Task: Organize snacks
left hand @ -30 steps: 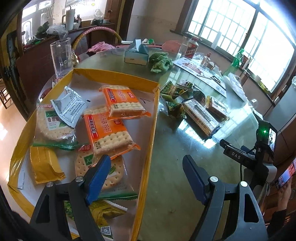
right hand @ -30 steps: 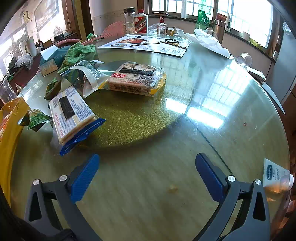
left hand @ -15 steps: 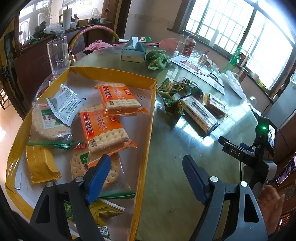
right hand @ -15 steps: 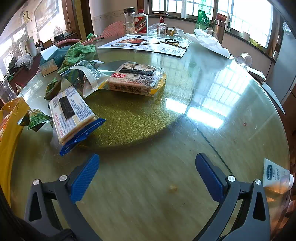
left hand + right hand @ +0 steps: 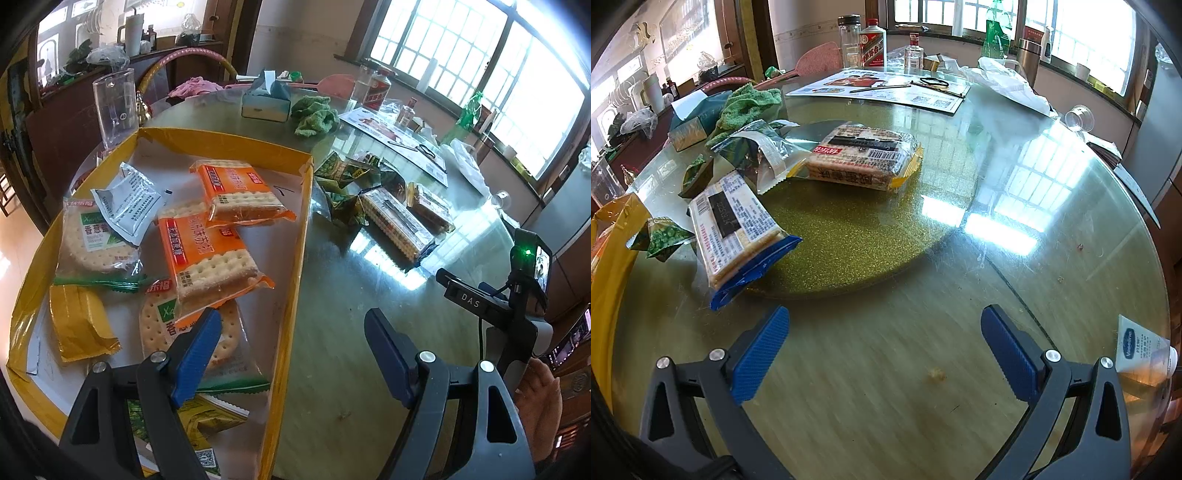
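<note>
Left claw (image 5: pixel 291 356): jaws wide, nothing between them, held over the near right wall of the yellow tray (image 5: pixel 295 258). Right claw (image 5: pixel 884 356): jaws wide, empty, above bare glass table (image 5: pixel 1052 229). Against the pictures a second back, neither claw has opened, closed or gone anywhere; the left view has only crept slightly. Judgement: no snack is in transit, and the sorting stands between picks.

Under and ahead-left of the left claw, the tray holds 2 orange cracker packs (image 5: pixel 210 254) and 2 round biscuit packs (image 5: pixel 94 236). Ahead-left of the right claw, apart from it, lies the blue-ended cracker pack (image 5: pixel 738 230); beyond it the yellow-ended pack (image 5: pixel 864 157) and green pea sachets (image 5: pixel 663 238), all outside the tray.
</note>
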`<state>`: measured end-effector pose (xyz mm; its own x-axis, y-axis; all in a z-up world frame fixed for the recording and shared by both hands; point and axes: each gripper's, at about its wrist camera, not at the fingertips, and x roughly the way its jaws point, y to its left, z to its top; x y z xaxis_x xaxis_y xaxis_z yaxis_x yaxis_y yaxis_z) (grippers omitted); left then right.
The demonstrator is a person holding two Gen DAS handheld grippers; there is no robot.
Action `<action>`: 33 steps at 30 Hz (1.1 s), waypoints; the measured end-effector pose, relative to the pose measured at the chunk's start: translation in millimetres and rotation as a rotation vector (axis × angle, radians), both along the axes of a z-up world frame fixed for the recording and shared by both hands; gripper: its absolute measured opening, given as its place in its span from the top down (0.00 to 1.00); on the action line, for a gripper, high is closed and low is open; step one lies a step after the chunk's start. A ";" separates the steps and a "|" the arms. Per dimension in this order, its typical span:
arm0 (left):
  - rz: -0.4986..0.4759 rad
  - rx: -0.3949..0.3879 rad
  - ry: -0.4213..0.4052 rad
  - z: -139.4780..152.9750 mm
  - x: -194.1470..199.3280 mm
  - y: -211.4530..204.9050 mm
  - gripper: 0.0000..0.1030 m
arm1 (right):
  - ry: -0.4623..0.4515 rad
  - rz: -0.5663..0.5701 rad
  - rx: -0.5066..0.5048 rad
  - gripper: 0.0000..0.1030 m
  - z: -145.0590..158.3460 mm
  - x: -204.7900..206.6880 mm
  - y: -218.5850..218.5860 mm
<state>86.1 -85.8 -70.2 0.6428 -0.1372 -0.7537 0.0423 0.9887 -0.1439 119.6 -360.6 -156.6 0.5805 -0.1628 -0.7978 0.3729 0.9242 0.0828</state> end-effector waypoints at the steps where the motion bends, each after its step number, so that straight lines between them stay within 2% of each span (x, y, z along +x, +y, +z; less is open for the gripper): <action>1: -0.001 0.002 0.000 -0.3 -0.2 -1.0 0.23 | 0.000 0.000 0.000 0.00 0.0 0.0 0.0; 25: -0.010 -0.003 -0.002 0.4 -0.5 -2.5 0.23 | -0.001 -0.001 0.000 0.00 0.2 0.1 0.1; 30: -0.007 -0.019 -0.009 3.3 -0.7 1.8 0.22 | 0.009 -0.106 0.004 0.00 0.9 0.5 5.7; 33: -0.006 -0.033 -0.009 2.2 0.6 3.8 0.23 | 0.009 -0.113 0.005 0.00 0.6 -0.9 6.1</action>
<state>86.7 -82.0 -68.0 0.6489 -0.1655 -0.7426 0.0495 0.9832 -0.1758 118.7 -354.5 -156.0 0.5517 -0.2231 -0.8036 0.4754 0.8759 0.0832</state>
